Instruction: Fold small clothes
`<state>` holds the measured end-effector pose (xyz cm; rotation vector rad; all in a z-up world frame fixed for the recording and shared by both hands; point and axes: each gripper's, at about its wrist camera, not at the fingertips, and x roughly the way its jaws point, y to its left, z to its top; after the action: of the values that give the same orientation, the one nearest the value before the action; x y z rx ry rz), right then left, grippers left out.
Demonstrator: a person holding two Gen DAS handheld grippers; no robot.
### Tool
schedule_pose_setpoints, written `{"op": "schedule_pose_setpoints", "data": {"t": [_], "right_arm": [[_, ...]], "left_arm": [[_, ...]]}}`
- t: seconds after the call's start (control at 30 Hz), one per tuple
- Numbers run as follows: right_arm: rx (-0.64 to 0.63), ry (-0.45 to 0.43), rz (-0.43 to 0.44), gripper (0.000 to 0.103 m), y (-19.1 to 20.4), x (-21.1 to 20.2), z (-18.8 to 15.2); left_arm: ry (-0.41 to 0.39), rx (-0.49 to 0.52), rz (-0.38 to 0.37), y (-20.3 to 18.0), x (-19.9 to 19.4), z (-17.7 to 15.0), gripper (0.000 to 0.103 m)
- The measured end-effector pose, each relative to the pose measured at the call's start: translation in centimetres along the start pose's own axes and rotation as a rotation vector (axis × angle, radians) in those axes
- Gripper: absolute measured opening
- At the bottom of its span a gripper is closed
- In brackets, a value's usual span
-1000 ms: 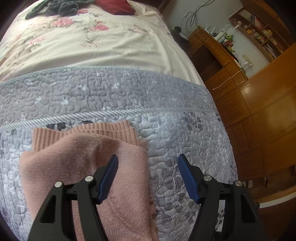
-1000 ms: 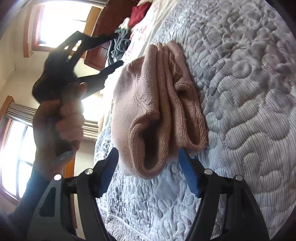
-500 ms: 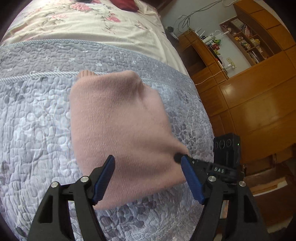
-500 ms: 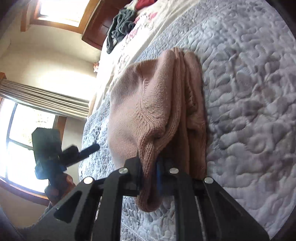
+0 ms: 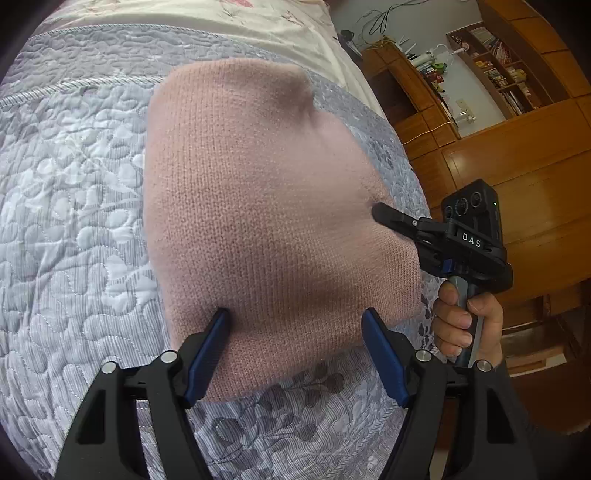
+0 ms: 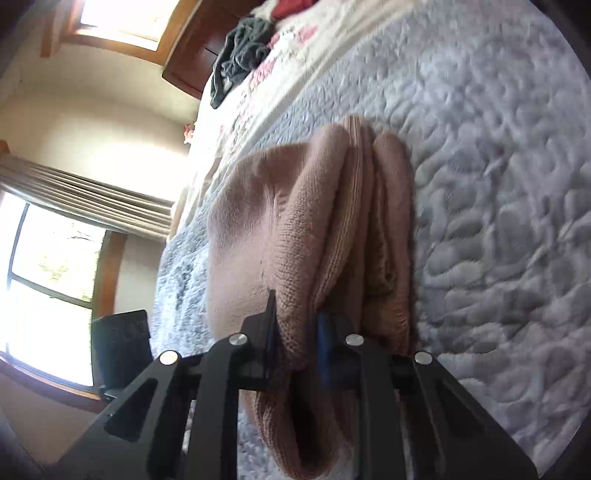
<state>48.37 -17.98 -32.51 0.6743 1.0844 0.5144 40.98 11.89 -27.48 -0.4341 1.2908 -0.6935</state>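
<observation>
A folded pink knit sweater (image 5: pixel 266 206) lies on the grey quilted bedspread (image 5: pixel 70 192). My left gripper (image 5: pixel 295 325) is open just above the sweater's near edge, its blue pads on either side of the fabric without pinching it. My right gripper (image 5: pixel 380 214) comes in from the right, held by a hand (image 5: pixel 461 317), and is shut on the sweater's right edge. In the right wrist view the right gripper (image 6: pixel 295 325) pinches the upper layer of the stacked sweater folds (image 6: pixel 332 221). The lower folds rest on the bedspread (image 6: pixel 498 184).
A cream floral sheet (image 5: pixel 192 14) covers the far part of the bed, with dark clothes (image 6: pixel 240 55) and a red item (image 6: pixel 291 7) piled on it. Wooden cabinets and shelves (image 5: pixel 517 110) stand to the right of the bed. Windows with a curtain (image 6: pixel 74 199) are on the other side.
The right gripper shut on the sweater's folded edge. The left gripper moved over the sweater and came closer to its near edge, staying open.
</observation>
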Motion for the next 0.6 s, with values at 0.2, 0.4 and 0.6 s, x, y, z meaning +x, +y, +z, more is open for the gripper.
{"op": "schedule_pose_setpoints", "data": {"t": [0.2,0.4,0.6], "right_arm": [[0.059,0.033,-0.021,0.024,-4.1,0.9,-2.0],[0.042,-0.056,0.013,0.046,-2.6,-1.5,2.8],[-0.124,0.041,0.009,0.023,0.5,2.8,6.2]], "left_arm": [[0.015,0.018,-0.091,-1.1,-0.3,0.9,0.071],[-0.111,0.023,-0.098,0.2,-4.3,6.3,0.071],[-0.044,-0.031,-0.077,3.6,-0.5,8.7,0.070]]}}
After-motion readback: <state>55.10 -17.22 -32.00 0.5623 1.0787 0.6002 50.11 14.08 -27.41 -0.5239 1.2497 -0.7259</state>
